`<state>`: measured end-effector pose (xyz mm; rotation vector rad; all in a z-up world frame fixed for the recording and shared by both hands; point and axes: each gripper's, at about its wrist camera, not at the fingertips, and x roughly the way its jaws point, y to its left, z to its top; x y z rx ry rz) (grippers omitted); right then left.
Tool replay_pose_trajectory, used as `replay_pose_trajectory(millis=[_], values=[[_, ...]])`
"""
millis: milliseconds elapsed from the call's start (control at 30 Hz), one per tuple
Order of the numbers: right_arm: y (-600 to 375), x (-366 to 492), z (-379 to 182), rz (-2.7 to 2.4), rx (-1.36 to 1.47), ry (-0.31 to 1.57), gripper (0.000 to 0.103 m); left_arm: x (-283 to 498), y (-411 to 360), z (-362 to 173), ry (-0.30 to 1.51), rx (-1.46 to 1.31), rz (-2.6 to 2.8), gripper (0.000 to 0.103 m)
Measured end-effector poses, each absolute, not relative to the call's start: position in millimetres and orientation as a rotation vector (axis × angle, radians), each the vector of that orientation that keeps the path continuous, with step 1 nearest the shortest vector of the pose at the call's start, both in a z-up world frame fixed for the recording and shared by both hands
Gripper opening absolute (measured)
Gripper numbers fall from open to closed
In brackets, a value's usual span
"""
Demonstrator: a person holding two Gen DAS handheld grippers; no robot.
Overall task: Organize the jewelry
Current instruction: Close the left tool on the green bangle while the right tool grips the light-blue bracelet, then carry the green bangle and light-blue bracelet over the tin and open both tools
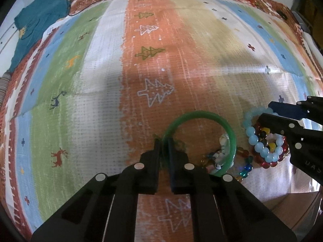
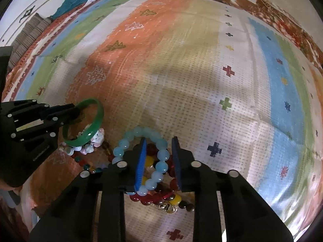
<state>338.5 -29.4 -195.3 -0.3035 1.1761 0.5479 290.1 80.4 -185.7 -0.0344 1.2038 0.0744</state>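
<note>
**Two grippers, two bracelets gripped on the striped cloth**

One green bangle [image 1: 203, 115] stands tilted on edge, its rim pinched between the fingers of the left gripper [image 1: 164, 141], whose jaws are drawn almost together on it. Under and beside the bangle lie one white shell-like bracelet [image 2: 94, 141] and one strand of mixed coloured beads [image 1: 245, 168], touching each other.

Just beside that, one pale blue bead bracelet [image 2: 161, 155] sits across the right gripper [image 2: 159, 141]; the jaws are narrow, with the beads of one side between the blue pads. Whether the pads actually press on the beads is hard to tell from here. Below it rest one dark red bead bracelet [image 2: 149, 198] and one of yellow and dark beads [image 2: 175, 199], overlapping; a gold trinket [image 2: 164, 207] lies among them.

All this lies near the close edge of a surface covered by a striped cloth [image 1: 101, 70] printed with trees, deer and crosses. One teal garment [image 1: 40, 16] lies at the far left corner.
</note>
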Motion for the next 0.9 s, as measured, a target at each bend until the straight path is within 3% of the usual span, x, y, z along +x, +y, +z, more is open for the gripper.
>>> replay_pose_trajectory(millis=[133,167,900], values=[[-27,335,-194,0.544,-0.333,1.162,0.017,289,84,-184,1.201,-0.053,0.068,0.007],[-27,336,-192,0.544,-0.332,1.157,0.012,289,84,-183,1.198,-0.052,0.070,0.007],[-45,298,-149,0.521,-0.282,1.062,0.012,264,66,-128,1.093,-0.063,0.066,0.006]])
